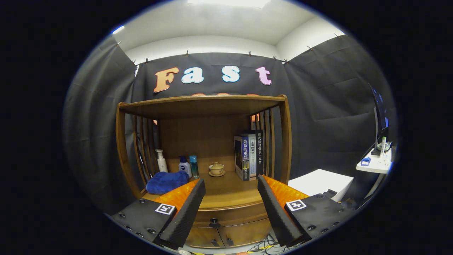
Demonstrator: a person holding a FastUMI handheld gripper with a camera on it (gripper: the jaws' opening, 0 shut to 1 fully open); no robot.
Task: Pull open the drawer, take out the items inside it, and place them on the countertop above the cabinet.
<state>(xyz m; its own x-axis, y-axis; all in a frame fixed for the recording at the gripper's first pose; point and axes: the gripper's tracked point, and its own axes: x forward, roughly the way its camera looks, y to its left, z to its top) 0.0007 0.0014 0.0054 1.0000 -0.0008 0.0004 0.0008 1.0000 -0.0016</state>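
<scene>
A wooden cabinet stands ahead of me, its countertop (226, 194) lying beyond my fingertips. Below the countertop edge the drawer (230, 215) is closed, with a small dark knob (214, 223) at its middle. My gripper (230, 184) is open, its two fingers spread wide apart with nothing between them; the knob sits low between them, some way ahead. On the countertop lie a blue cloth (165, 182), three bottles (184, 165), a small lidded cup on a saucer (216, 169) and several upright books (248, 155).
Two cabinet doors (226, 236) with small handles sit under the drawer. Slatted wooden sides and a top shelf (205, 103) frame the countertop. A white box (320, 182) stands to the right, and a white desk (375, 163) with a monitor farther right. Cables (263, 246) lie on the floor.
</scene>
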